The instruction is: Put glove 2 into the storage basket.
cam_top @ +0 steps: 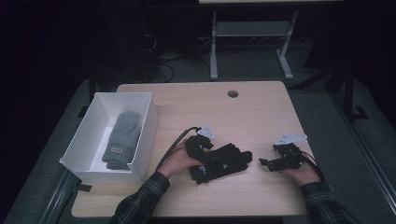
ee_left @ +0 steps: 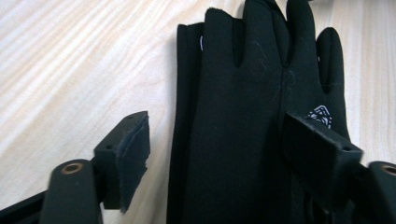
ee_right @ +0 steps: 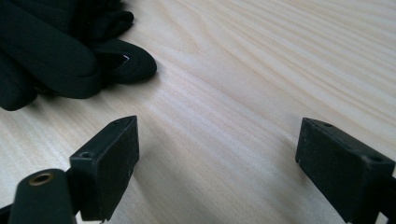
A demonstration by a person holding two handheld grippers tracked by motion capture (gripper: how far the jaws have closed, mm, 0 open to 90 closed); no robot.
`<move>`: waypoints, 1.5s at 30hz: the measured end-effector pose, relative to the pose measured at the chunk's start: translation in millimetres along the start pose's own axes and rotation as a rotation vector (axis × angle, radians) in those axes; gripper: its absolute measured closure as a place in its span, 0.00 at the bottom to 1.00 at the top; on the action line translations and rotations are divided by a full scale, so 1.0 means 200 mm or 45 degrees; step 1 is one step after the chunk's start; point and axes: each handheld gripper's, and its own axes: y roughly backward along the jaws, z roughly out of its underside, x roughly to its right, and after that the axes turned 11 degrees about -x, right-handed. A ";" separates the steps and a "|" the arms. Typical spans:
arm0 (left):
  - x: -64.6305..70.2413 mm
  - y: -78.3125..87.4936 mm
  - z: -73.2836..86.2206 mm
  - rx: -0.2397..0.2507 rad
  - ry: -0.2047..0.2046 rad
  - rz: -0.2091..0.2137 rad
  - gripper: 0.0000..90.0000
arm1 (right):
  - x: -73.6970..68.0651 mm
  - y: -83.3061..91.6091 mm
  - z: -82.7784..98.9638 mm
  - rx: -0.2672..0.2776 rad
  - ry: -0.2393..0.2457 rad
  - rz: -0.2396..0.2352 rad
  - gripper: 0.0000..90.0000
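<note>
One camera looks down from above my side of the table [cam_top: 261,107]; two ride my tongs, skimming close over the wood, both sharing the black glove [ee_left: 252,116]

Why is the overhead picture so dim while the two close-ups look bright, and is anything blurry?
High view: dim, room behind nearly black, black gloves merging with the left gripper. Left gripper view: bright wood, glove sharp, near jaws slightly soft. Right gripper view: the table evenly lit, soft shadows under the jaws.

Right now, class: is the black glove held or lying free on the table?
Lying free: the black glove rests flat on the table; both grippers are open.
</note>
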 end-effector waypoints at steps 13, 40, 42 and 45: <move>0.00 0.01 0.01 -0.028 0.009 0.171 0.68 | -0.01 -0.02 0.01 0.033 -0.028 0.017 0.07; 0.09 0.38 -0.06 0.077 0.110 -0.010 0.81 | -0.01 -0.02 0.01 0.041 -0.034 0.016 0.07; 0.10 0.41 -0.07 0.078 0.111 -0.023 0.81 | -0.01 -0.02 0.01 0.040 -0.037 0.016 0.07; 0.11 0.47 -0.09 0.087 0.113 -0.060 0.81 | -0.01 -0.02 0.01 0.041 -0.034 0.017 0.07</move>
